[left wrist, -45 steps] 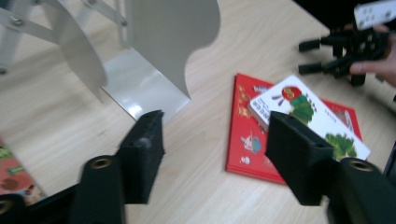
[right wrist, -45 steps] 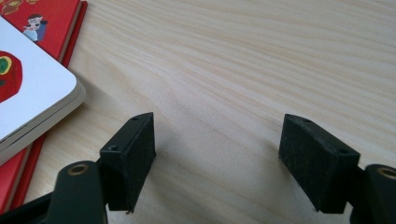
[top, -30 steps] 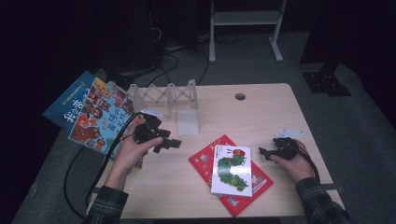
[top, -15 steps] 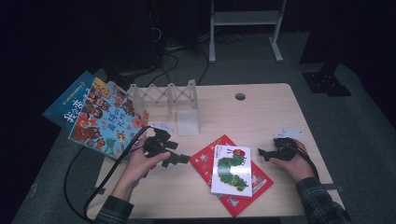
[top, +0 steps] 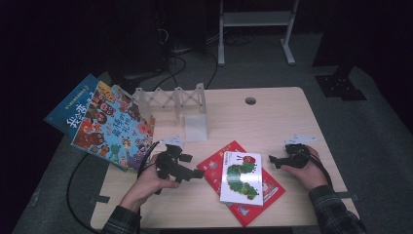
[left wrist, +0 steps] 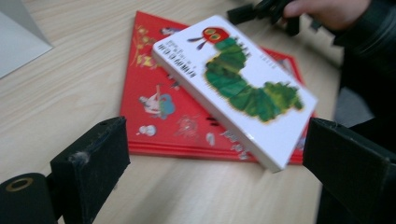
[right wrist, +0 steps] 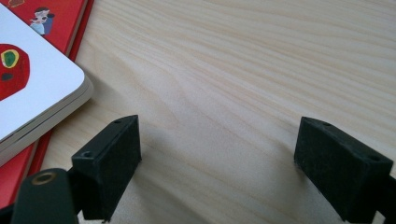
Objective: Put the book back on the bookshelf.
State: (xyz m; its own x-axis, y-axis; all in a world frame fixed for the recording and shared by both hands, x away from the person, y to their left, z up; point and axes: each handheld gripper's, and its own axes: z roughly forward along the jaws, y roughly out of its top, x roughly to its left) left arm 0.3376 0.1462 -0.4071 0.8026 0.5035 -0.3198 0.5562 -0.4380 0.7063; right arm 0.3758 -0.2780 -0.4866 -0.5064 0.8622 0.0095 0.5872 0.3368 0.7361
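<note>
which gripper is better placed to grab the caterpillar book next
Probably the left gripper: its open jaws point at the caterpillar book and frame its near corner. The right gripper, also open, faces mostly bare table.

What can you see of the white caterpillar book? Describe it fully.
The white caterpillar book is a thick, closed board book with rounded corners and a green caterpillar with a red head on its cover. It lies flat, face up, on the larger red book, which rests on the wooden table. Neither gripper touches it.
</note>
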